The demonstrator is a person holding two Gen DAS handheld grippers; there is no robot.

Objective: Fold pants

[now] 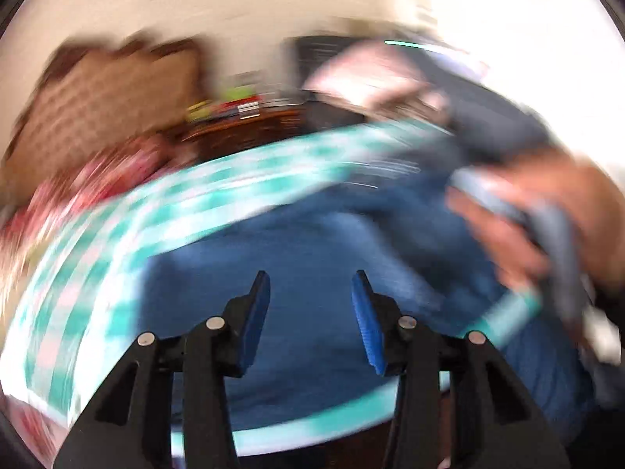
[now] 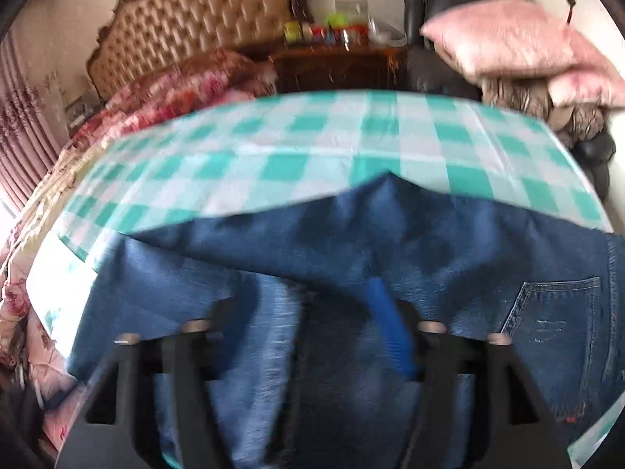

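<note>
Blue jeans (image 2: 351, 230) lie on a table with a green-and-white checked cloth (image 2: 312, 144); a back pocket (image 2: 554, 320) shows at the right. They also fill the blurred left wrist view (image 1: 312, 242). My left gripper (image 1: 310, 297) hovers over the denim, open and empty, blue pads (image 1: 365, 320) apart. My right gripper (image 2: 312, 312) is low over the jeans; denim drapes between its fingers and hides the left pad, only the right blue pad (image 2: 386, 324) shows. A hand holding the other gripper (image 1: 547, 215) shows at the right of the left wrist view.
A bed with a tufted headboard (image 2: 195, 19) and red floral quilt (image 2: 175, 78) stands behind left. A dark wooden nightstand (image 2: 336, 62) with small items is behind. Pink pillows (image 2: 519, 39) sit on a dark chair at the back right.
</note>
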